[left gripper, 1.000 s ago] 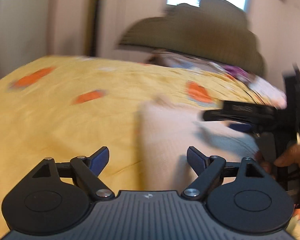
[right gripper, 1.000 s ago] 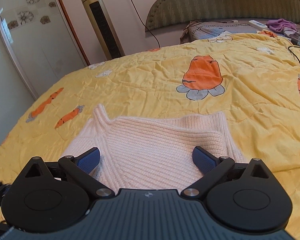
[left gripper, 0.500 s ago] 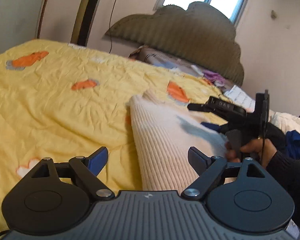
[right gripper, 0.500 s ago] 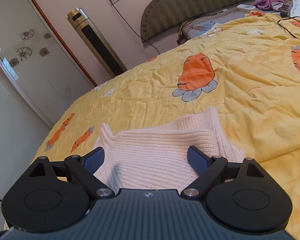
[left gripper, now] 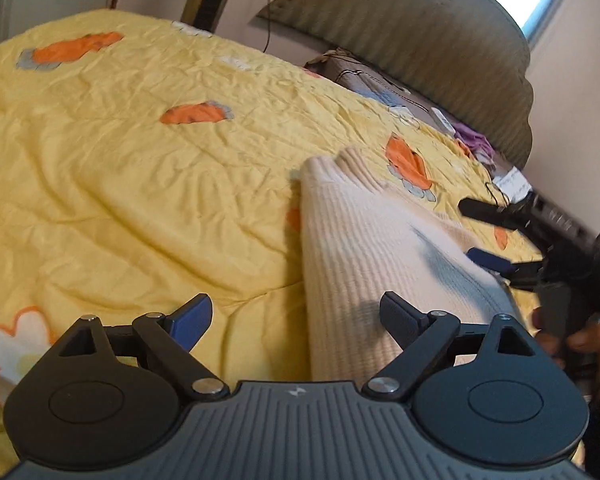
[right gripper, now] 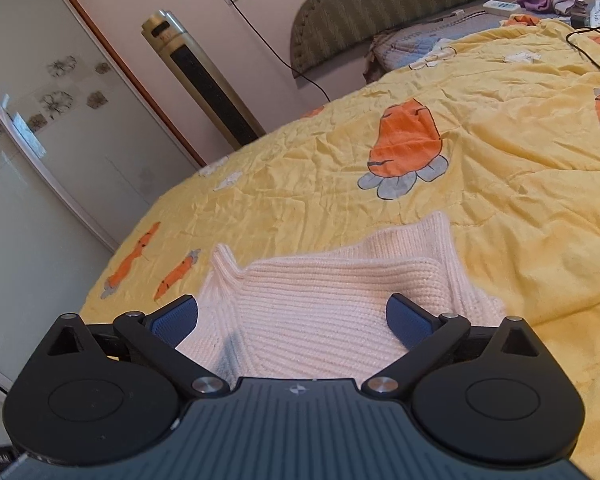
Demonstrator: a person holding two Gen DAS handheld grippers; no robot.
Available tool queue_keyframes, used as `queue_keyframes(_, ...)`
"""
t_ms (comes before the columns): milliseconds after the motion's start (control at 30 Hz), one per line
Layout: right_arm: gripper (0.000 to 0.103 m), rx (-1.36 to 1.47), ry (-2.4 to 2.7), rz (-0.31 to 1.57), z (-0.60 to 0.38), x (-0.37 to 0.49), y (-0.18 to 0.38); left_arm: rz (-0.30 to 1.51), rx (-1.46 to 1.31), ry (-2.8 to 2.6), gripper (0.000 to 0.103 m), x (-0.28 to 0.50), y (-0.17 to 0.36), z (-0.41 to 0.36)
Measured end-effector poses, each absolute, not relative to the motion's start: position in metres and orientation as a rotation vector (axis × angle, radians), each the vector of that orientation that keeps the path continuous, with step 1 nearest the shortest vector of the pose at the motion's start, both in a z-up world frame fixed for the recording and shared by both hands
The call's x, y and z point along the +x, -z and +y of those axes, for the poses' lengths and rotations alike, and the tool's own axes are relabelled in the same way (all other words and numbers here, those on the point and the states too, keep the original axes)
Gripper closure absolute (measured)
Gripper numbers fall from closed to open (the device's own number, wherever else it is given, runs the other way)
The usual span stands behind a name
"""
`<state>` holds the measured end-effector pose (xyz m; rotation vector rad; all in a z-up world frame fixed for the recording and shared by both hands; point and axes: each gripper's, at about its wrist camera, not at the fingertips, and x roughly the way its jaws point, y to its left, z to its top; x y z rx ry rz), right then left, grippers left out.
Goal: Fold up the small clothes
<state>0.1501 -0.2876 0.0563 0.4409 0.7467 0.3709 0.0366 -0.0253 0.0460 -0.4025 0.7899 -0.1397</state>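
Cream sweater (right gripper: 320, 312) part-folded on bed (right gripper: 500, 160); both hand-held grippers, left (left gripper: 296, 316) and right (right gripper: 292, 320), released above it; next: grasp hem.

A cream knitted sweater (right gripper: 320, 312) lies folded on the yellow carrot-print quilt (right gripper: 500, 128).

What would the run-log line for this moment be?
stage: mid-fold | sweater: partly folded on quilt | left gripper: open, empty | right gripper: open, empty, over sweater

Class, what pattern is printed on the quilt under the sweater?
Orange carrots on yellow; the quilt shows best in the right wrist view, under the sweater.
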Motion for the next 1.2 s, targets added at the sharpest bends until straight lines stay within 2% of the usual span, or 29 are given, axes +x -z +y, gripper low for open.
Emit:
queue_keyframes(133, 0.010, 0.452, -0.412, 0.724, -0.294, 0.135, -0.089, 0.791, -0.367, 0.145, 0.011, 0.052, -0.052, -0.039)
queue_keyframes(267, 0.001, 0.370, -0.421, 0.723, -0.319, 0.118, -0.110, 0.818, -0.356, 0.158, 0.011, 0.073, -0.054, -0.051)
queue_keyframes(400, 0.002, 0.266, -0.354, 0.839, -0.343, 0.117, -0.087, 0.910, -0.409, 0.249, 0.011, 0.100, -0.042, -0.067)
queue_keyframes(500, 0.004, 0.301, -0.331, 0.915, -0.353, 0.122, -0.061, 0.949, -0.434, 0.252, 0.006, 0.111, -0.032, -0.074)
queue_keyframes(900, 0.001, 0.493, -0.415, 0.964, -0.354, 0.168, -0.029, 0.997, -0.447, 0.261, 0.006, 0.140, -0.031, -0.077)
queue_keyframes(1000, 0.002, 0.389, -0.420, 0.960, -0.334, 0.174, -0.031, 0.985, -0.400, 0.253, 0.013, 0.137, -0.034, -0.081)
queue_keyframes(1033, 0.003, 0.323, -0.423, 0.956, -0.325, 0.172, -0.033, 0.972, -0.383, 0.248, 0.019, 0.136, -0.036, -0.082)
queue_keyframes(1067, 0.007, 0.292, -0.439, 0.945, -0.320, 0.170, -0.034, 0.962, -0.371, 0.245, 0.024, 0.134, -0.037, -0.083)
queue_keyframes(1100, 0.018, 0.295, -0.454, 0.940, -0.319, 0.168, -0.035, 0.953, -0.357, 0.243, 0.026, 0.133, -0.039, -0.084)
queue_keyframes(1133, 0.021, 0.310, -0.463, 0.936, -0.321, 0.167, -0.036, 0.944, -0.341, 0.241, 0.032, 0.131, -0.041, -0.085)
queue_keyframes(1200, 0.034, 0.329, -0.468, 0.925, -0.325, 0.164, -0.038, 0.929, -0.309, 0.239, 0.042, 0.129, -0.047, -0.088)
